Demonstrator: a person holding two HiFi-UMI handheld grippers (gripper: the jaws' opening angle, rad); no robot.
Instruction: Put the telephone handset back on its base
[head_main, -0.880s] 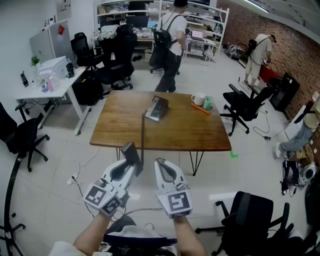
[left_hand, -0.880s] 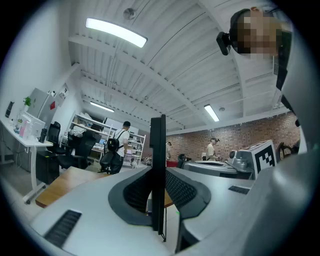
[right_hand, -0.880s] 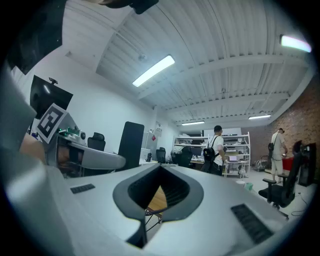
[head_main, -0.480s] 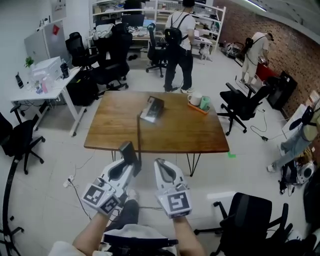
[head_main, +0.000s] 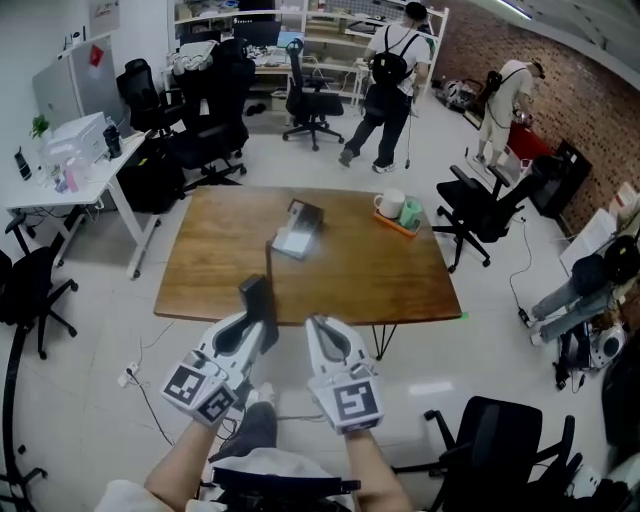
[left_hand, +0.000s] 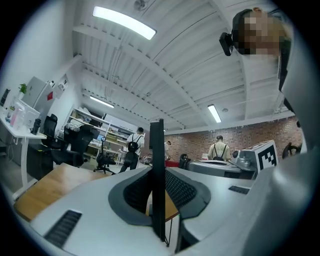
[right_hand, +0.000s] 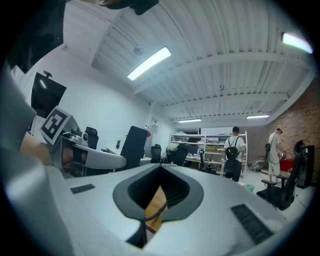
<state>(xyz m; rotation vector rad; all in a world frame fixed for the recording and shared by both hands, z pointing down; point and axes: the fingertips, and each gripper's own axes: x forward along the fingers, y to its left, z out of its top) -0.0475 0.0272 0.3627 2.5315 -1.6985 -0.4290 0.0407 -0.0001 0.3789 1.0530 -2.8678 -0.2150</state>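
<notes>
In the head view my left gripper (head_main: 264, 322) is shut on the black telephone handset (head_main: 257, 297), which sticks up out of the jaws. In the left gripper view the handset (left_hand: 156, 150) stands edge-on as a thin dark slab, with a pad pressed on each side. A thin dark cord (head_main: 267, 262) runs from it to the grey telephone base (head_main: 297, 231) on the wooden table (head_main: 220, 270). Both grippers hover in front of the table's near edge, well short of the base. My right gripper (head_main: 315, 325) is shut with nothing in it. Through its jaws, the right gripper view shows the cord (right_hand: 155, 215).
A white mug (head_main: 391, 204) and a green cup (head_main: 412, 211) stand on an orange tray at the table's far right. Black office chairs (head_main: 485, 210) stand right of the table and near my right foot (head_main: 500, 440). A white desk (head_main: 70, 180) is at the left. People stand at the back.
The table and telephone base have come a little closer in the head view. A person at the back walked to the right. Both grippers kept their pose, the left still holding the handset.
</notes>
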